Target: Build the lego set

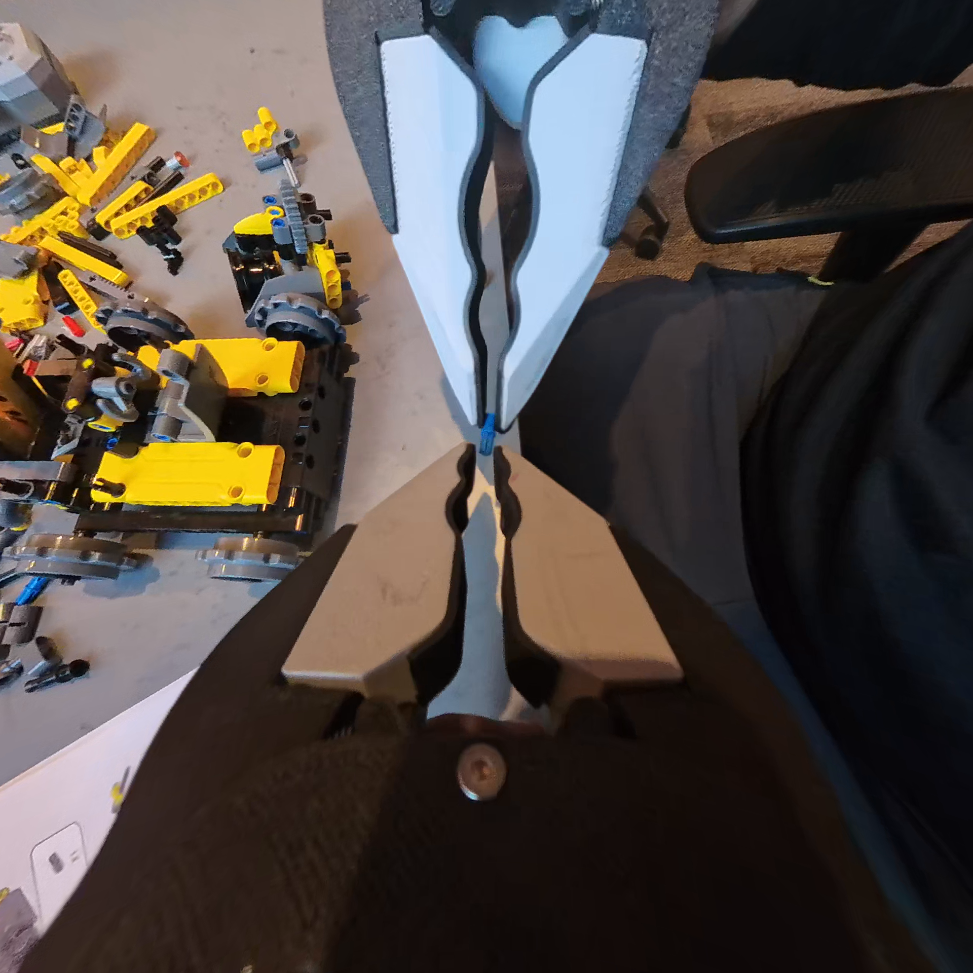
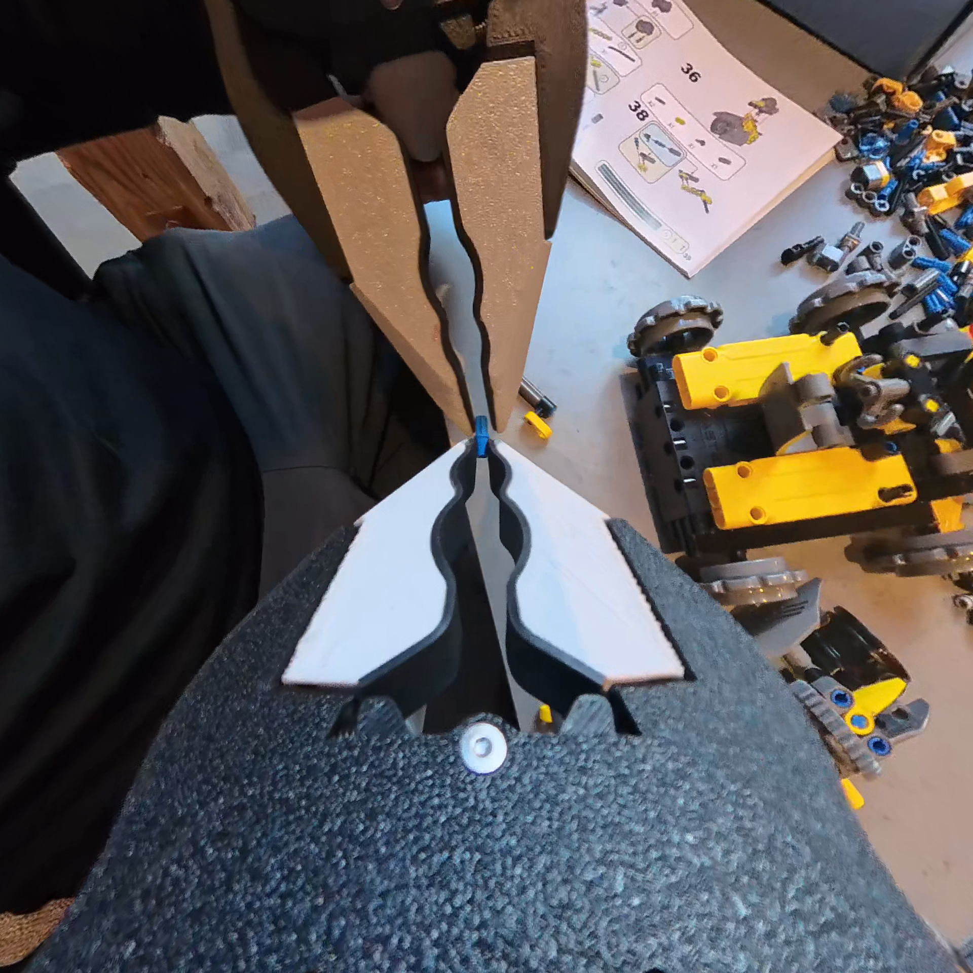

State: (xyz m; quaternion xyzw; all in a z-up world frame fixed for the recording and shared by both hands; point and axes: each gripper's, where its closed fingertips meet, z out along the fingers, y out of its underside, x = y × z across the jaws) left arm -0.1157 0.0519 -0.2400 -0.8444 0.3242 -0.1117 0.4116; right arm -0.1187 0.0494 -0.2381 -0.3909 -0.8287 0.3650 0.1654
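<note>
A small blue pin (image 1: 487, 434) is pinched at the tips of my right gripper (image 1: 488, 421), the one with white fingers (image 2: 400, 579). In the right wrist view the blue pin (image 2: 481, 436) sticks out forward from my right gripper (image 2: 480, 447). My left gripper (image 1: 483, 450), with tan fingers (image 1: 389, 579), meets it tip to tip over the table's edge. Its jaws stand a narrow gap apart, and the pin's free end sits at their mouth. My left gripper also shows in the right wrist view (image 2: 482, 421).
A half-built yellow and black brick vehicle (image 1: 210, 447) (image 2: 779, 463) stands on the grey table (image 1: 221, 63). Loose yellow, grey and blue pieces (image 1: 105, 200) (image 2: 905, 158) lie around it. An open instruction booklet (image 2: 700, 137) lies beyond. A person's dark-clothed lap (image 1: 737, 421) and a black chair (image 1: 842, 168) are beside the table. The tips of both grippers are at nearly the same place.
</note>
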